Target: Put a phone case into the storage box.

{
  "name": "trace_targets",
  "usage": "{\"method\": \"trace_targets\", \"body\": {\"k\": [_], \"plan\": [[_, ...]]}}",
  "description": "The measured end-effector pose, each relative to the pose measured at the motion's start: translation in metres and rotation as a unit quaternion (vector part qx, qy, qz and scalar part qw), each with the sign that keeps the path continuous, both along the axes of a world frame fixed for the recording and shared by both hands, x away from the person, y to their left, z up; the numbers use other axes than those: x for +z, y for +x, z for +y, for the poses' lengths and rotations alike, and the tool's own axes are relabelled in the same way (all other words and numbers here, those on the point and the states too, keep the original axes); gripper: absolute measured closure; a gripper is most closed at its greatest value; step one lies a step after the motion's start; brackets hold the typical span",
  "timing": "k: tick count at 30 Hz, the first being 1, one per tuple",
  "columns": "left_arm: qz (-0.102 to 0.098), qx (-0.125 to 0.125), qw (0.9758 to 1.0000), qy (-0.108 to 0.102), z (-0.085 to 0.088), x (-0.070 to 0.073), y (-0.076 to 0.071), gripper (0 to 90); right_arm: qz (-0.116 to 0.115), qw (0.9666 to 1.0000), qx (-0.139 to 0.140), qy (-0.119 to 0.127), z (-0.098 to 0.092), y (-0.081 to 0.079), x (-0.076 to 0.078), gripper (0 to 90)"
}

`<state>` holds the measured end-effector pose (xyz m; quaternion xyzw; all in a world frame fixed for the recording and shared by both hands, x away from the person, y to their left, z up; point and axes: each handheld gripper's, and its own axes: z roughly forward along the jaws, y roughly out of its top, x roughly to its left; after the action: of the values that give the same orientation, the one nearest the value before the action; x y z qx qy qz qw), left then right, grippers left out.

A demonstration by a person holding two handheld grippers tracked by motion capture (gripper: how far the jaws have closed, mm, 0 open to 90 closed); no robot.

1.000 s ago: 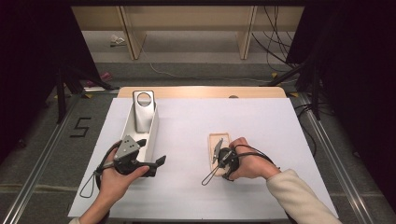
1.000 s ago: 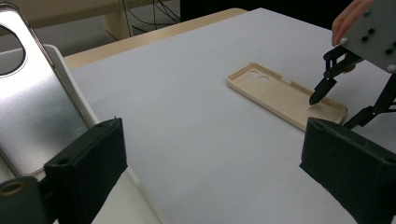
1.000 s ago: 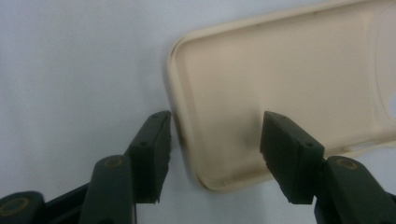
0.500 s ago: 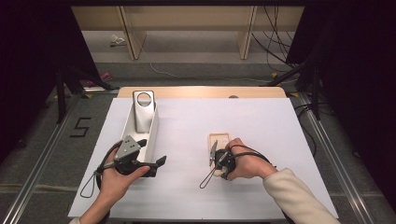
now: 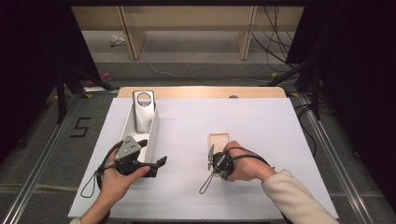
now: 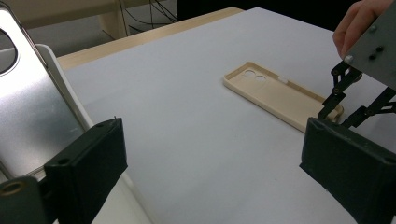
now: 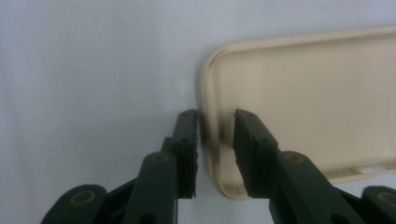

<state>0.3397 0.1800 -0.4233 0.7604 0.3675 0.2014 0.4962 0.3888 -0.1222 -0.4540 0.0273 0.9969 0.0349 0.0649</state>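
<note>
A beige phone case (image 5: 218,140) (image 6: 275,93) (image 7: 317,102) lies hollow side up on the white table. My right gripper (image 5: 211,156) (image 7: 215,126) is at its near end, where the jaws straddle the raised rim, one outside and one inside. They have just been closing, and a thin gap remains on the inner side. My left gripper (image 5: 153,152) (image 6: 210,172) stands wide open with nothing between its jaws, beside a white tray (image 5: 152,130) (image 6: 70,88). A silver phone (image 5: 142,109) (image 6: 32,116) leans in that tray, back side showing.
The white table sheet (image 5: 261,121) has a wooden edge (image 5: 201,91) at the far side. The right gripper's linkage and grey plate (image 6: 369,51) sit over the case's end in the left gripper view. Cables trail from both grippers.
The right hand has drawn slightly toward the table's near edge at the case's near end. The left hand and the phone in the tray have stayed put.
</note>
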Motion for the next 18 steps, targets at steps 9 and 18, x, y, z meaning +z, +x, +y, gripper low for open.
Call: {"method": "trace_targets", "body": {"k": [9, 18], "plan": [[0.000, -0.001, 1.0000, 0.001, -0.0003, 0.0000, -0.0003, 5.9, -0.006, 0.9999, 0.011, -0.006, 0.0016, -0.0020, 0.0002, 78.7], [-0.001, -0.002, 1.0000, 0.001, -0.0005, 0.0001, -0.0003, 5.9, -0.003, 0.9999, 0.012, -0.009, 0.0017, -0.0027, 0.0008, 82.9]]}}
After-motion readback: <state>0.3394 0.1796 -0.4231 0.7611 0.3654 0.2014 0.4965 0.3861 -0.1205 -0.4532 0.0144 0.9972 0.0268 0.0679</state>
